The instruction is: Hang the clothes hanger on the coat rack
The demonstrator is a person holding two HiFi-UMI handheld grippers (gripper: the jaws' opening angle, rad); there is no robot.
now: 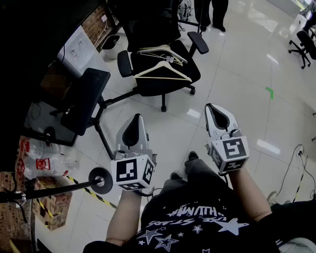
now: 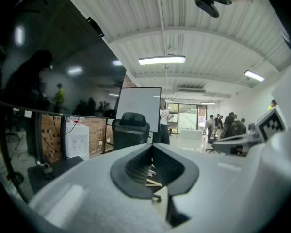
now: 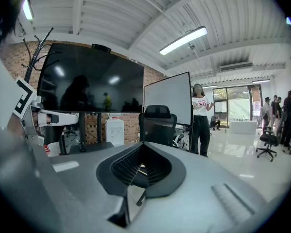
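the left gripper [image 1: 133, 132] is held low in front of the person on a bare forearm, pointing level and out over the floor, its marker cube nearest the body. in the left gripper view its two jaws [image 2: 155, 173] are drawn together with nothing between the dark ribbed pads. the right gripper [image 1: 219, 118] sits beside it, well apart and slightly further out, tipped a little downward. its jaws are likewise closed and empty in the right gripper view [image 3: 141, 171]. neither tool touches anything.

the task's things lie ahead, between the two grippers' lines: two pale clothes hangers rest on the seat of a black office chair [image 1: 147, 15], the nearer hanger [image 1: 163, 71] toward the seat's front edge and the farther hanger [image 1: 162, 51] behind it, their hooks pointing right. both are well apart from the grippers.

at far left a large dark screen [image 1: 37, 30] fills the corner over a brick wall, with a black side tray [image 1: 84, 99] below it. plastic bottles [image 1: 42, 165] lie lower left, near a black rod ending in a round knob [image 1: 101, 181]. the floor [image 1: 242, 62] is glossy pale tile. a green tape mark [image 1: 269, 92] lies on it to the right, and a cable [image 1: 300, 165] trails at the right edge. a standing person's legs [image 1: 213, 4] show at top, and more office chairs [image 1: 305, 46] stand at far right. the right gripper view shows a whiteboard [image 3: 167, 101] behind the chair.
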